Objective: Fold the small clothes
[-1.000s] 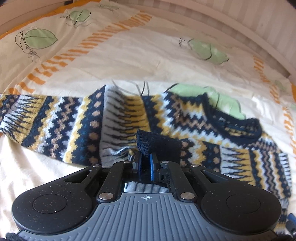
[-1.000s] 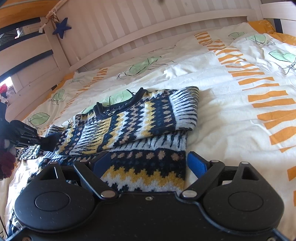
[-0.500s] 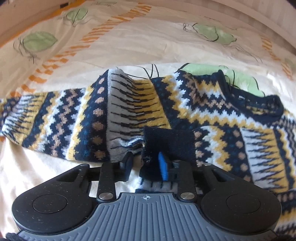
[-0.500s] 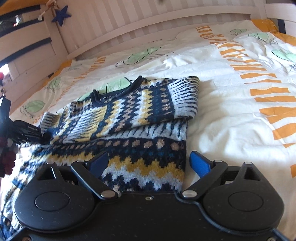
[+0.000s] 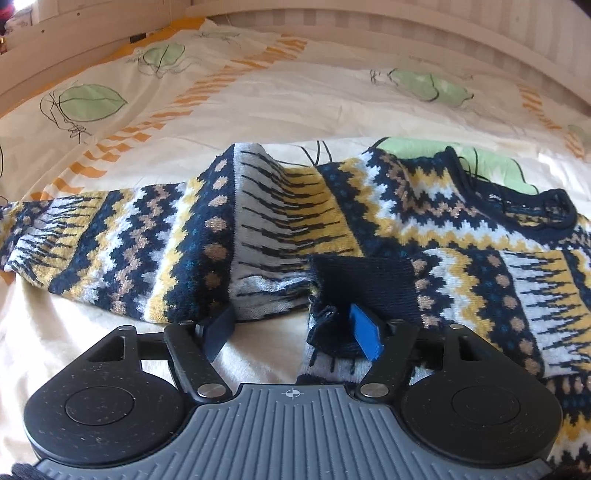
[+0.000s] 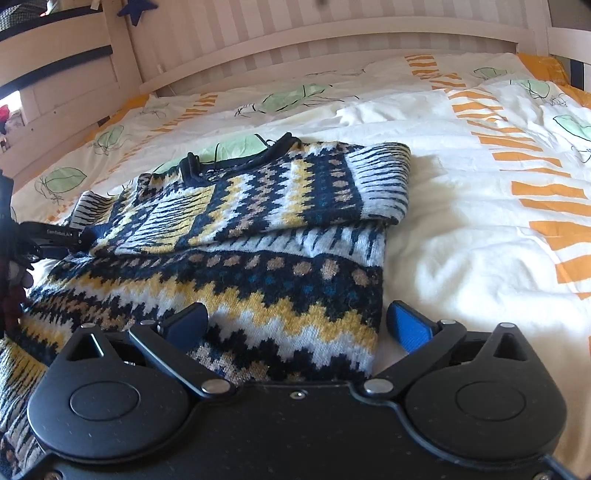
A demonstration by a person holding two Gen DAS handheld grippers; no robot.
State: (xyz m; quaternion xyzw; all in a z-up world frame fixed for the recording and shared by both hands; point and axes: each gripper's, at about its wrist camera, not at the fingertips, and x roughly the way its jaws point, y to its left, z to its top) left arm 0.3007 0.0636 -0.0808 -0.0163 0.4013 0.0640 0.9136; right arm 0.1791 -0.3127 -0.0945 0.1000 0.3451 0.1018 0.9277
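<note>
The left gripper [image 5: 295,332] is opening, releasing the sleeve cuff [image 5: 365,280] lying against its right finger, so it should back off gently; the right gripper [image 6: 295,325] is opening over the sweater [image 6: 258,280].

In front of you lies a knitted sweater [image 5: 369,221] banded in navy, mustard yellow, white and tan, with zigzags, rows of dots and thin dark dashes on grey-white stripes; its cuff [image 5: 365,280] and neckline are plain navy. Beneath it, the duvet cover [image 6: 461,229] is cream with orange dashes and pale green leaves outlined in black. Your grippers are black with blue finger pads [image 6: 410,326]. A navy star [image 6: 136,9] hangs on the whitish bed frame.
</note>
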